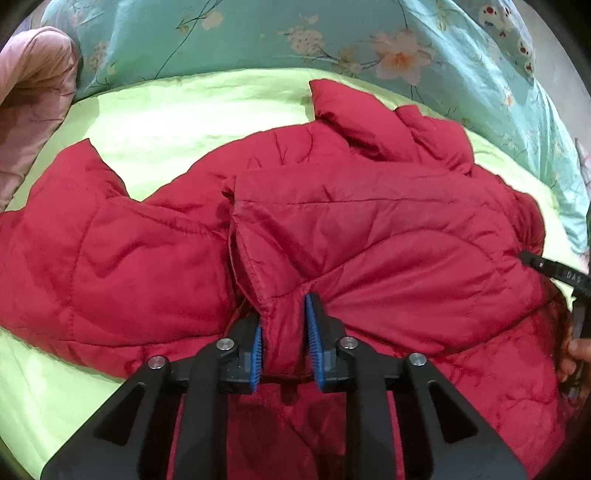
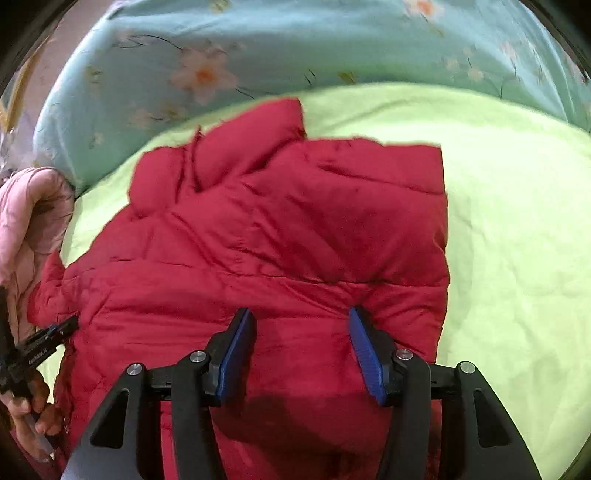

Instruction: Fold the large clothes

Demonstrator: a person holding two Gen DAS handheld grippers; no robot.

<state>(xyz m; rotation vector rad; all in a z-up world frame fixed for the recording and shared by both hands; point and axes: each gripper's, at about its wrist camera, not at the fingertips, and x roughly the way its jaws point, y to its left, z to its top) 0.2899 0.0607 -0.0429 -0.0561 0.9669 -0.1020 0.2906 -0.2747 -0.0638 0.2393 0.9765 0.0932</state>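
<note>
A red quilted puffer jacket (image 1: pixel 332 236) lies on a light green bedsheet (image 1: pixel 147 118), partly folded, with one panel laid over its body. My left gripper (image 1: pixel 284 317) is shut on a bunched fold of the jacket's edge. In the right wrist view the jacket (image 2: pixel 295 229) fills the middle of the bed. My right gripper (image 2: pixel 301 321) is open, its blue pads (image 2: pixel 236 354) spread wide just above the jacket's near edge, holding nothing. The left gripper's tip (image 2: pixel 55 332) shows at the jacket's left edge, and the right gripper's tip (image 1: pixel 550 267) at its right edge.
A teal floral quilt (image 1: pixel 295 33) lies along the far side of the bed. A pink padded garment (image 1: pixel 29 103) sits at the left, also seen in the right wrist view (image 2: pixel 29 218). Bare green sheet (image 2: pixel 517 240) extends to the jacket's right.
</note>
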